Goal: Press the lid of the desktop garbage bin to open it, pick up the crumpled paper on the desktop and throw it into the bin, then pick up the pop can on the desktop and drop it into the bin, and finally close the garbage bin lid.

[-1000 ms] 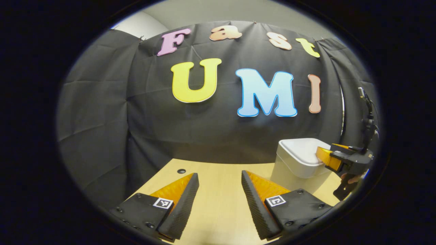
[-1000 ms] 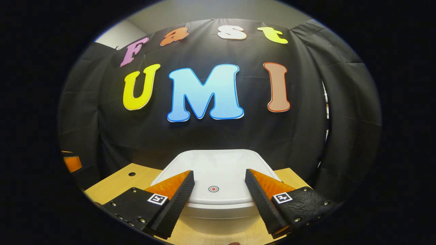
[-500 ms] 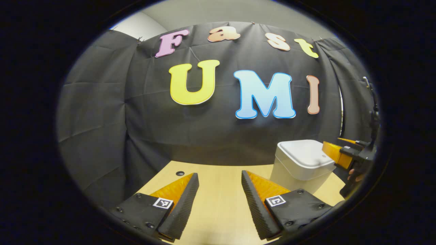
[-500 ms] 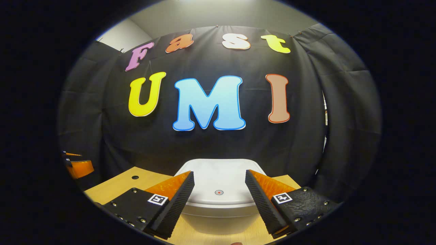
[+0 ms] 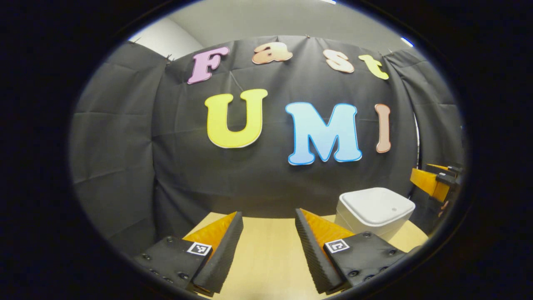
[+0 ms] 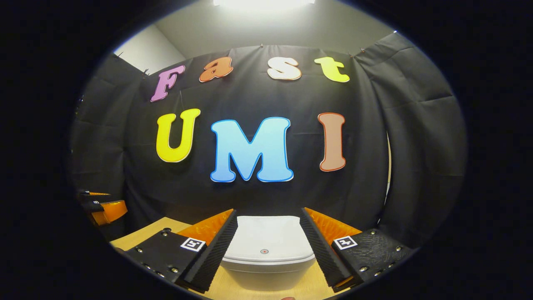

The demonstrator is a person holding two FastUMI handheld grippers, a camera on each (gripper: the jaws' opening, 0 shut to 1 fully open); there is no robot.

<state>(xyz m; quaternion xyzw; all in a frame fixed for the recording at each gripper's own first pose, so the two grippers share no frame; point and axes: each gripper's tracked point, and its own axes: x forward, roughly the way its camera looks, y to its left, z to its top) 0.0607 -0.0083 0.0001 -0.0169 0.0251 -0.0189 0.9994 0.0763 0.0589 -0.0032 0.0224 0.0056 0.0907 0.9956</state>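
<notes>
Both views have drawn back and up from the garbage bin since a second ago, when the right tongs sat at its lid. Seen from the left gripper view, the left tongs (image 5: 266, 223) stand wide and empty over the bare counter (image 5: 266, 266); the garbage bin (image 5: 374, 212), lid shut, sits ahead to the right, with the right tongs (image 5: 433, 183) apart beyond it. Seen from the right gripper view, the right tongs (image 6: 268, 221) gape wide, the lid (image 6: 268, 239) and its red dot (image 6: 264, 251) between and beyond them, untouched. Paper and can unseen, this judges as final closing; next, withdraw clear.
</notes>
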